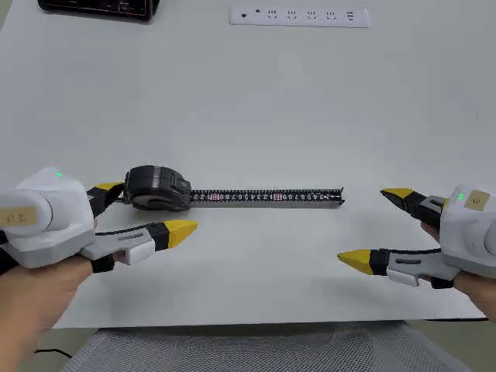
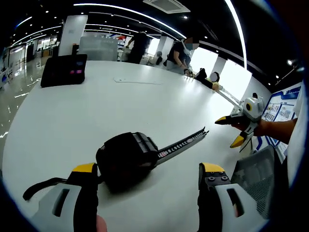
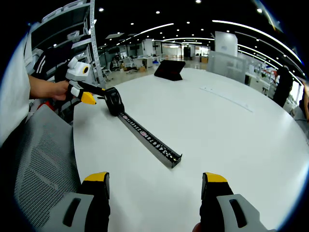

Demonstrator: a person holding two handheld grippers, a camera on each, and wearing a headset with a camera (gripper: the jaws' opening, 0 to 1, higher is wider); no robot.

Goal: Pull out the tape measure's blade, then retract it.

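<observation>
Head view showed the tape measure [image 1: 157, 188] lying on the white table [image 1: 248, 108], its blade [image 1: 267, 197] drawn out toward the right gripper [image 1: 375, 225], whose jaws stood spread and clear of the blade's tip. The left gripper [image 1: 147, 208] had its jaws spread around the case without clamping it. By my judgement, an unguided release could whip the blade back and skid the loose case.

Head view looks down; both gripper views face inward, low, sharing the tape measure [image 1: 157, 187].
</observation>
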